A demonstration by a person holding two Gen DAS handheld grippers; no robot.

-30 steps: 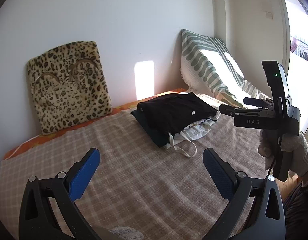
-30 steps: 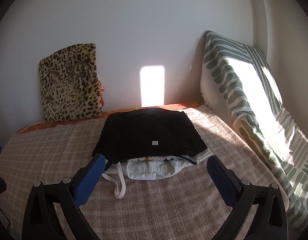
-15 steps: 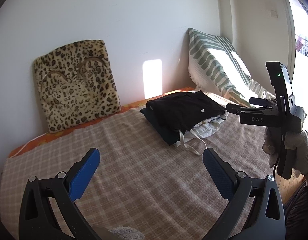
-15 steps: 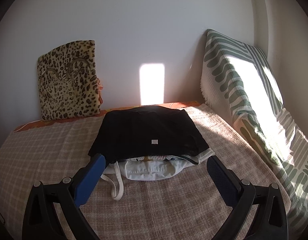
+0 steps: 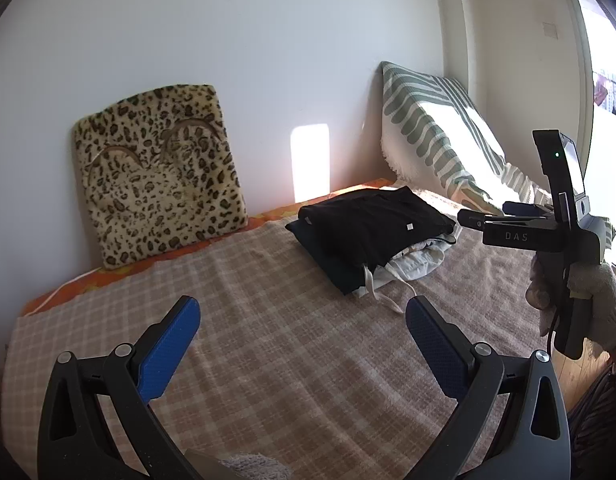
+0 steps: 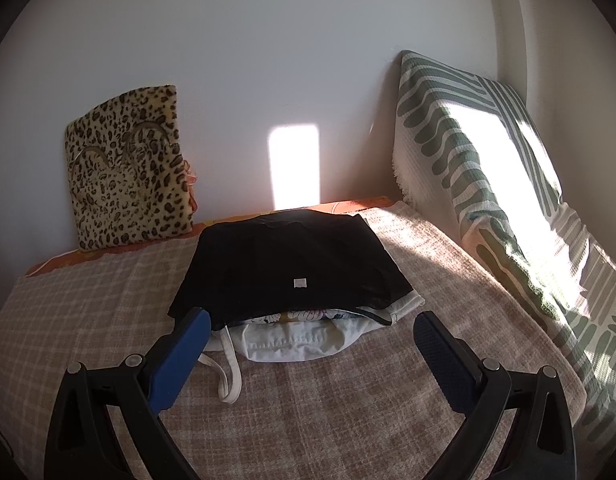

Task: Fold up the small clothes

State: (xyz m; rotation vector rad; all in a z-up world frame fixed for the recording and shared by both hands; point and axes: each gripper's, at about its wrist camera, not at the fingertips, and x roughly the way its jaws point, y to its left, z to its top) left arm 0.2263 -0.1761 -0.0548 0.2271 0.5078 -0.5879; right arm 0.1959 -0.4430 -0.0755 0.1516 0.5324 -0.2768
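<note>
A stack of folded clothes lies on the checked bed cover point(image 5: 268, 340). A black garment point(image 6: 292, 264) is on top, also seen in the left wrist view point(image 5: 371, 224). White pieces with a drawstring point(image 6: 228, 376) poke out beneath it. My right gripper point(image 6: 311, 344) is open and empty, just in front of the stack. In the left wrist view it point(image 5: 487, 214) is held in a gloved hand to the right of the stack. My left gripper point(image 5: 304, 328) is open and empty, above the bare cover, well short of the stack.
A leopard-print cushion point(image 5: 160, 176) leans on the wall at the back left. A green-striped pillow point(image 6: 467, 160) leans in the right corner. An orange sheet edge point(image 5: 108, 280) runs along the wall. Wooden floor point(image 5: 587, 368) shows past the bed's right edge.
My left gripper has drawn back and swung left, so the stack looks smaller and farther away. My right gripper has shifted only slightly. Both stay open.
</note>
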